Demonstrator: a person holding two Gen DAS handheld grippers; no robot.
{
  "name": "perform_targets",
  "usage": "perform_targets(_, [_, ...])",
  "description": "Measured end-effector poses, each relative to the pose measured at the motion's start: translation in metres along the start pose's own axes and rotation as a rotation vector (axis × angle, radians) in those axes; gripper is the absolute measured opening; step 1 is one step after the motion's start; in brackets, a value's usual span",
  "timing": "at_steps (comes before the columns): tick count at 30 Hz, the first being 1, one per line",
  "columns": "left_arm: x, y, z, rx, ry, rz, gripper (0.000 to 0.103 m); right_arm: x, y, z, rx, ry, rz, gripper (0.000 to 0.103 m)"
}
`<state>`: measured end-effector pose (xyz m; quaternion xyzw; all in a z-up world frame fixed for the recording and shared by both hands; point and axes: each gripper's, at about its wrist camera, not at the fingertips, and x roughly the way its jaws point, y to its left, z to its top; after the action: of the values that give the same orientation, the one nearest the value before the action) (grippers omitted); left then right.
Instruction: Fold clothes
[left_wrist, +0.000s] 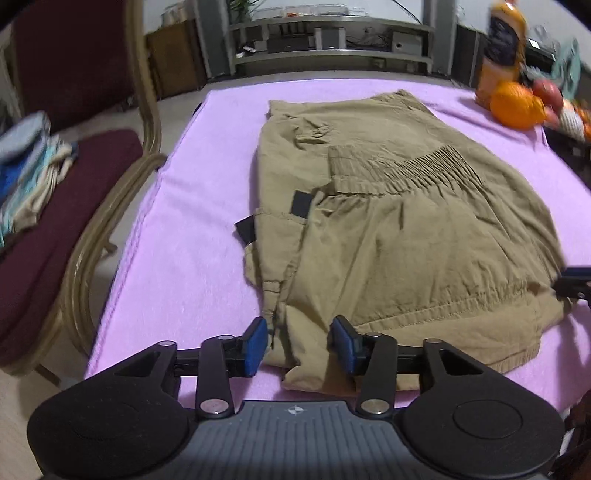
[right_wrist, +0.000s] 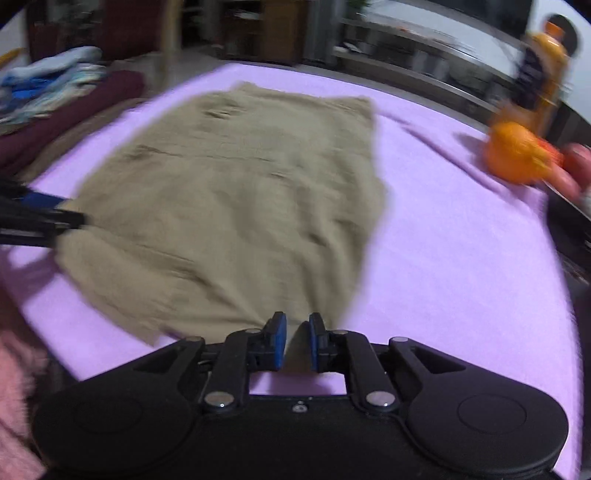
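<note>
A khaki garment (left_wrist: 388, 229) with an elastic waistband lies partly folded on the lilac table cover (left_wrist: 192, 221). My left gripper (left_wrist: 300, 343) is open at the garment's near edge, its blue pads either side of a fold and not pressing it. The right gripper (left_wrist: 574, 284) shows at the garment's right edge. In the blurred right wrist view, the right gripper (right_wrist: 297, 345) has its pads close together with a strip of the khaki garment (right_wrist: 229, 206) pinched between them. The left gripper (right_wrist: 40, 214) reaches in from the left edge.
A cane chair with a maroon cushion (left_wrist: 55, 229) stands left of the table and holds a stack of folded clothes (left_wrist: 26, 173). An orange bottle (left_wrist: 504, 48), an orange (left_wrist: 517, 105) and other fruit sit at the far right corner. Shelves (left_wrist: 332, 40) line the back wall.
</note>
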<state>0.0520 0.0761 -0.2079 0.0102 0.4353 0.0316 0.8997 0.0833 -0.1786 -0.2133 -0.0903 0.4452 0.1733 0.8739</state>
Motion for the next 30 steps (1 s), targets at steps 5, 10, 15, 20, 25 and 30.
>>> perform_targets(5, [-0.018, 0.006, 0.000, -0.043, -0.045, -0.006, 0.039, -0.026, -0.031, -0.007, 0.119, -0.039, 0.001, 0.013])
perform_targets(10, [-0.039, 0.007, 0.001, -0.059, -0.107, 0.013, 0.036, -0.048, -0.035, 0.000, 0.208, -0.097, 0.079, 0.013])
perform_targets(15, [-0.006, 0.025, -0.005, -0.153, 0.024, 0.054, 0.030, -0.019, -0.001, 0.008, 0.119, -0.047, 0.117, 0.012])
perform_targets(20, [-0.008, 0.020, -0.006, -0.090, 0.025, 0.084, 0.033, 0.000, -0.006, -0.003, 0.127, 0.033, 0.107, 0.010])
perform_targets(25, [-0.033, 0.031, 0.002, -0.087, 0.027, 0.086, 0.024, -0.030, -0.030, 0.005, 0.157, 0.056, 0.059, 0.011])
perform_targets(30, [-0.076, 0.040, 0.038, -0.112, -0.114, 0.011, 0.025, -0.089, -0.069, 0.036, 0.216, -0.048, 0.120, 0.017])
